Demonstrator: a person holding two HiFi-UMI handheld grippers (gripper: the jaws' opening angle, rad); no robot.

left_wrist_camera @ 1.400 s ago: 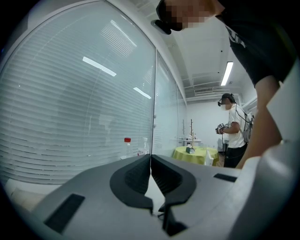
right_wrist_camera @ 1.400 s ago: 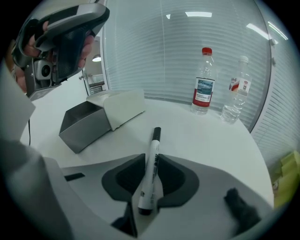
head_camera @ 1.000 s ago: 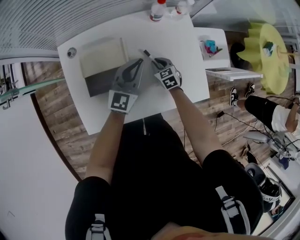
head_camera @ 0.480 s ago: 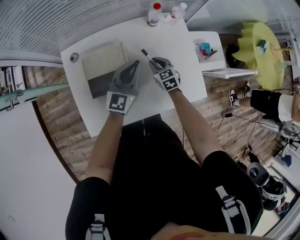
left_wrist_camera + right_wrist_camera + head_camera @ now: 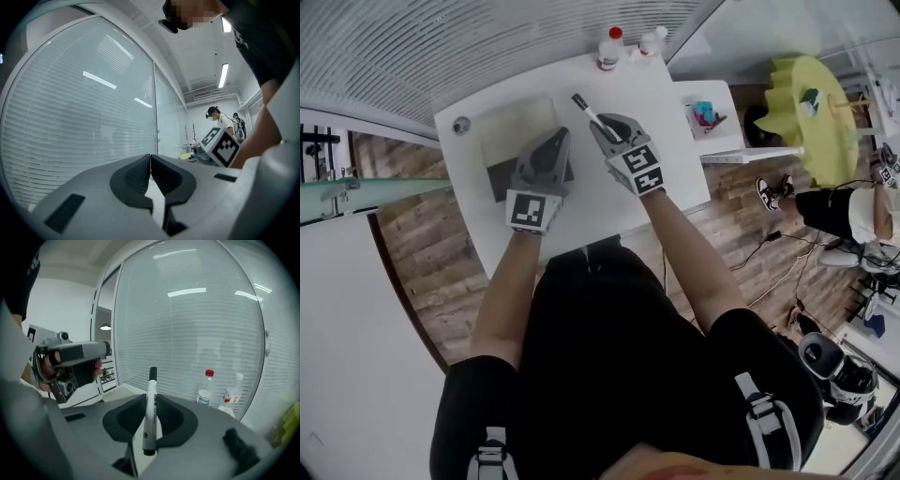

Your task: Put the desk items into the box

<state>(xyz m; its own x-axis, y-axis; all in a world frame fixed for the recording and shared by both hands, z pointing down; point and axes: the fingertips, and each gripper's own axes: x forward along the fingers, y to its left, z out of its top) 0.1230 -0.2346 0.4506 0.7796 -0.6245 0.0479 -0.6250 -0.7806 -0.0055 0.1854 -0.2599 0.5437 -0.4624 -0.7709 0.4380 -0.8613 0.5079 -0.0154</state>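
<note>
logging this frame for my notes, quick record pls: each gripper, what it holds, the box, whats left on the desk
left gripper: shut, empty
right gripper: shut on a marker
box: on the desk, by the left gripper
bottles: two, at the desk's far edge

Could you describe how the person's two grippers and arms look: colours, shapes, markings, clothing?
Both the left gripper and the right gripper have a smooth grey shell that narrows toward the front, with black ribbed pads inside. Each carries a cube with black-and-white square markers. The forearms are bare; the clothing is black.
</note>
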